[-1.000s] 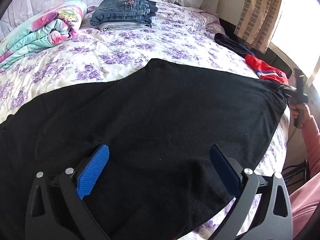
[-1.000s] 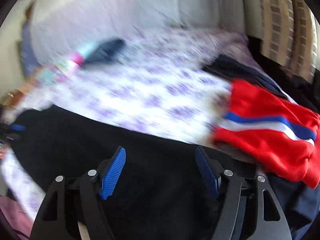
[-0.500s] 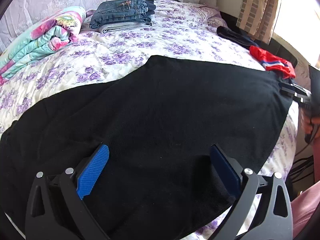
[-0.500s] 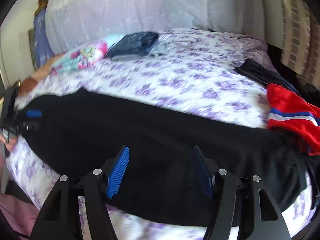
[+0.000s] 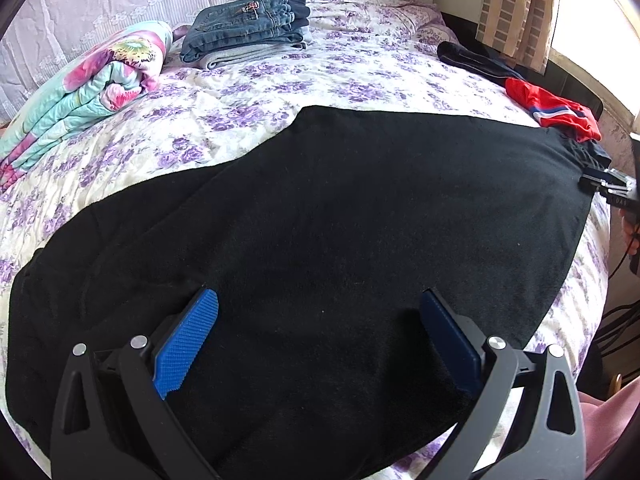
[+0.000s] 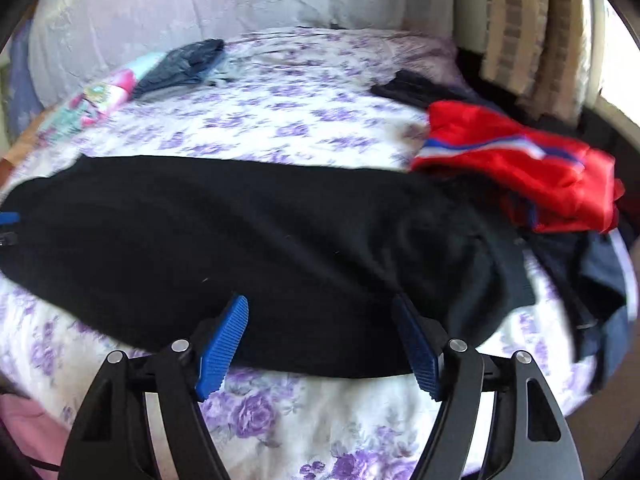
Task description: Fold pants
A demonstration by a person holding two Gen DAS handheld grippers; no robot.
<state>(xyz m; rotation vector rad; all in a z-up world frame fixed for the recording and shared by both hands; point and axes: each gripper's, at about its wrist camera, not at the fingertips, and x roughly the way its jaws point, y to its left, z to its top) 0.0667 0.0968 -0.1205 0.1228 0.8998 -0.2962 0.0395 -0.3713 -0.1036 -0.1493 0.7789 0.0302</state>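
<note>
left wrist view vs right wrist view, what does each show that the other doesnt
Only the left wrist view shows the grey garment under the folded jeans, sharply.

Only the right wrist view shows bare bedspread nearer than the pants' edge, and dark blue clothing below the red garment.

Both show the black pants spread flat, the floral quilt, and both grippers.

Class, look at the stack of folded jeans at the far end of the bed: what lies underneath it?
Under the folded jeans a folded grey garment shows along the stack's near edge, resting on the purple-flowered bedspread. Whether anything else lies within the stack is covered.
</note>
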